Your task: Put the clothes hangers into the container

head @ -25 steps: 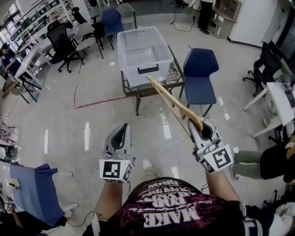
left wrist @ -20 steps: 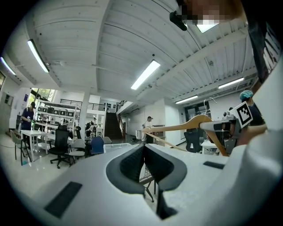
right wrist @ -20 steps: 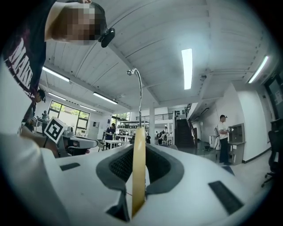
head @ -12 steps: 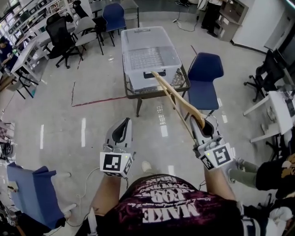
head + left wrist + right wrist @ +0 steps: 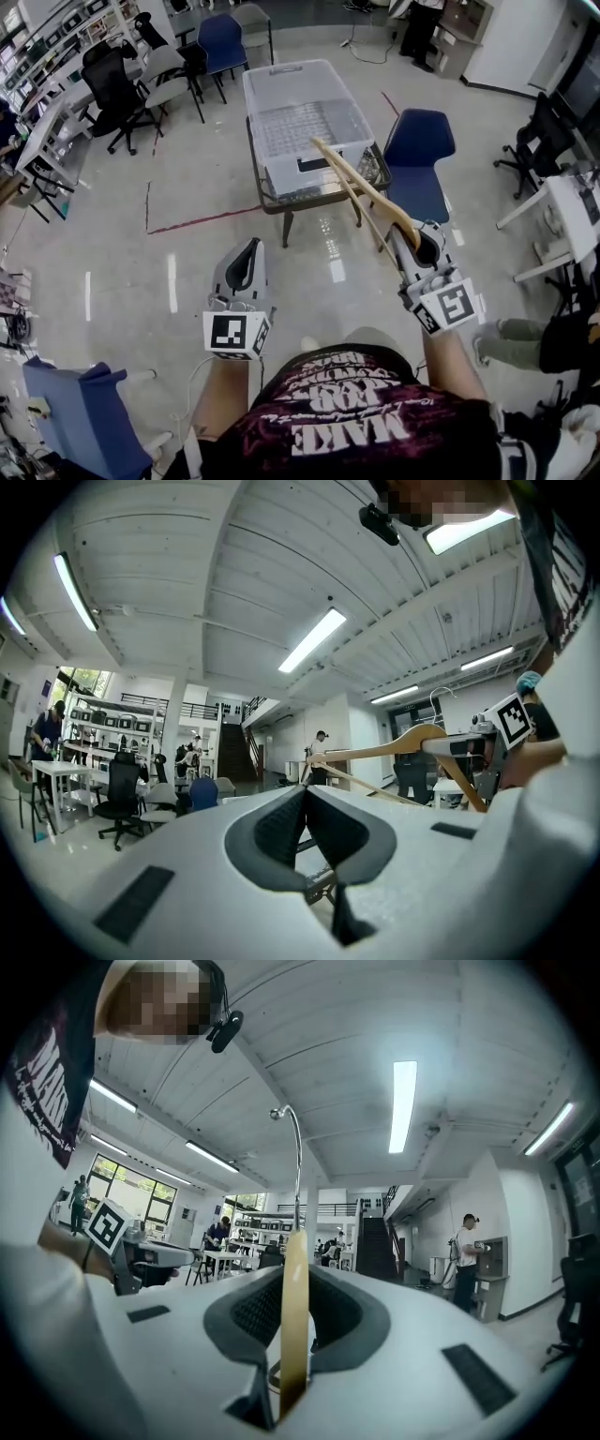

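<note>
A clear plastic container [image 5: 281, 89] stands open on a small low table [image 5: 274, 199] ahead of me. My right gripper [image 5: 424, 246] is shut on the thick middle of a wooden clothes hanger [image 5: 361, 187]. The hanger's far arm slants up and left, and its tip hangs over the container's near end. In the right gripper view the hanger [image 5: 294, 1316] stands edge-on between the jaws of the right gripper [image 5: 294, 1241], with its metal hook [image 5: 296, 1147] curving above. My left gripper [image 5: 246, 267] is held lower left, shut and empty [image 5: 305, 794]. From there the hanger [image 5: 394, 750] shows at the right.
A blue chair [image 5: 417, 159] stands right of the table. Office chairs [image 5: 117, 89] and desks fill the back left. Another blue seat [image 5: 84, 412] is at the lower left. A person's legs [image 5: 520, 342] and a desk [image 5: 572, 202] are at the right.
The hanger's tip has moved forward from in front of the container to over its near end. The right gripper stays shut on the hanger. The left gripper has barely moved.
</note>
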### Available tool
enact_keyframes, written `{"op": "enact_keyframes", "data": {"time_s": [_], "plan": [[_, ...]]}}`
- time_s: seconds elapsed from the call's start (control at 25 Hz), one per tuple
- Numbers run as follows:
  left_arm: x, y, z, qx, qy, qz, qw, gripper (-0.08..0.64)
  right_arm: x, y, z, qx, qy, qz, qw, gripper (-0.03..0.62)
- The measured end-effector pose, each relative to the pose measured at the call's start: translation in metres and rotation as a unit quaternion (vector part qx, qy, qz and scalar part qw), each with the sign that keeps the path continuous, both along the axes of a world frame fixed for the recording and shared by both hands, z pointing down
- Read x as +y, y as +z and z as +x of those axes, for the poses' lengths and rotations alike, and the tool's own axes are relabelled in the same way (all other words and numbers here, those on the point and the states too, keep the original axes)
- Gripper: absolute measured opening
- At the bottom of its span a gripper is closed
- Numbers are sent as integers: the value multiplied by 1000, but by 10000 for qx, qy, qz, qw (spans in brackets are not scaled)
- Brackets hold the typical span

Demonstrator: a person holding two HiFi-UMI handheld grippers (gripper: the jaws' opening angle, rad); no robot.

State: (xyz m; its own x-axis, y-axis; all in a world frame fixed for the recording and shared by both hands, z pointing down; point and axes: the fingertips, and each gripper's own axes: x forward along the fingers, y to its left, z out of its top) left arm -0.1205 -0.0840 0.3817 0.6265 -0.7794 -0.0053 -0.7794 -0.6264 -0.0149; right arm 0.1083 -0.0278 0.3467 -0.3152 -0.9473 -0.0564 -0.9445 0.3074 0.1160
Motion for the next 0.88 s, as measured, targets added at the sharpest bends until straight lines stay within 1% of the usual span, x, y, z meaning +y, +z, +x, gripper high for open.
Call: {"op": "enact_keyframes", "data": {"time_s": [0.2,0.36,0.56,0.88], "plan": [[-16,11,0,39,10,-150,9999,6,-15,-1,6,27,70,-25,10000,60],[-29,15,4,-7,0,-212,9998,6,-32,1,11,1,34,-32,10000,60],[-59,20,6,-28,-61,-309,9995,6,-67,10,13,-34,-86,-129,9999,60],[-111,23,28,-174,-114,-377,9991,6,-129,11,28,-65,-307,-174,9994,60]]}}
